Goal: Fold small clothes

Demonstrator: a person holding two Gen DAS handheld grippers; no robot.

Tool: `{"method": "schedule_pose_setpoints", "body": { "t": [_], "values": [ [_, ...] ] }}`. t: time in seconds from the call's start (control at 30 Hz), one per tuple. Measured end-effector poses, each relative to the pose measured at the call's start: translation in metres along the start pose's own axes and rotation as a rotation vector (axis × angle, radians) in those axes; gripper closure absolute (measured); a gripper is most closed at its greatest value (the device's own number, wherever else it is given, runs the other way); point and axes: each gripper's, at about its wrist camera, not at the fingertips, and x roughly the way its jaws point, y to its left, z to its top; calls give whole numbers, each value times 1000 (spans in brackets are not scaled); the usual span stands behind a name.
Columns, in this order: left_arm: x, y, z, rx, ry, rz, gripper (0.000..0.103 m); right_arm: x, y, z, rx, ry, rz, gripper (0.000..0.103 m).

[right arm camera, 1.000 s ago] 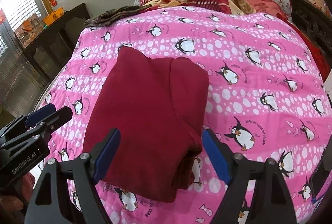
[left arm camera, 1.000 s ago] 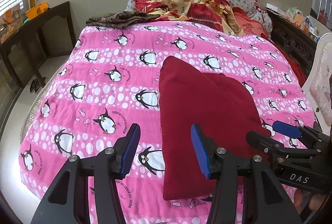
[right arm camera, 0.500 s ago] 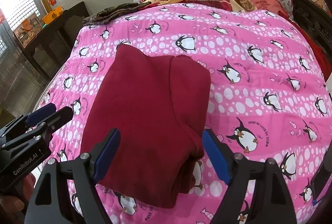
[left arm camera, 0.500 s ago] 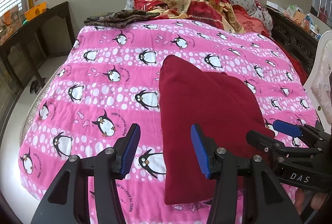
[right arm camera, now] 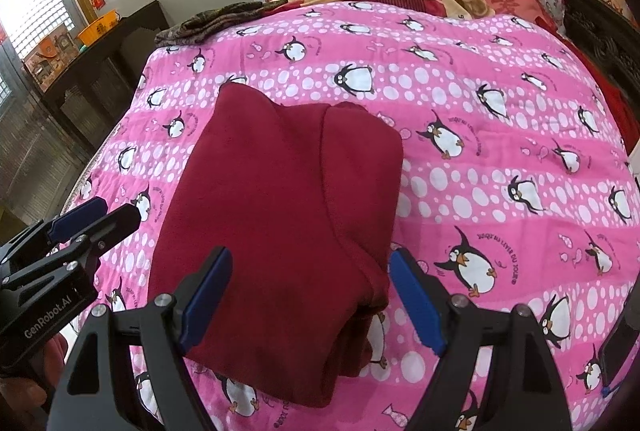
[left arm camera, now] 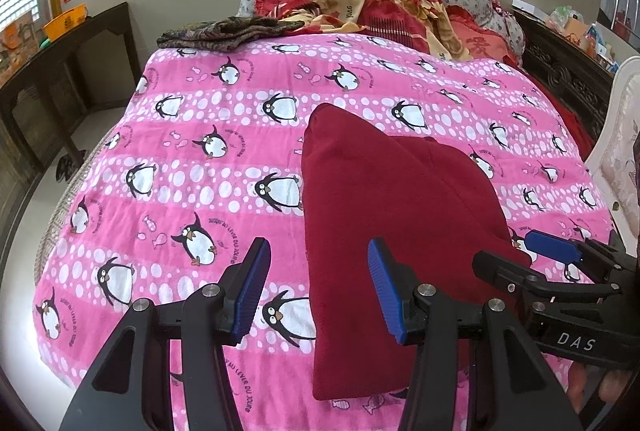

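A folded dark red garment (right arm camera: 280,223) lies flat on the pink penguin blanket (right arm camera: 480,111) covering the bed. The left tool (left arm camera: 318,287) and right tool (right arm camera: 310,297) both hover above its near edge, jaws spread, holding nothing.

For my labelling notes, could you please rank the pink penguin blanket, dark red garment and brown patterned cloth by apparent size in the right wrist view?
1. pink penguin blanket
2. dark red garment
3. brown patterned cloth, though it lies farther away, so it may look smaller than it is.

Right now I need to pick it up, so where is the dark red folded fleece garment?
The dark red folded fleece garment lies on the pink penguin-print quilt, near its front edge, just ahead of the open right gripper.
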Motion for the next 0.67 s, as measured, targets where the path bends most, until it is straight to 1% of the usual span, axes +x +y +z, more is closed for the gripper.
{"method": "schedule_pose_setpoints", "body": {
  "t": [0.4,0.67],
  "values": [
    [5,-2,0,-8,7,-6,73,4,-2,0,6,13,6,19],
    [5,6,2,-17,-32,-15,73,6,-4,1,12,16,7,19]
  ]
}}
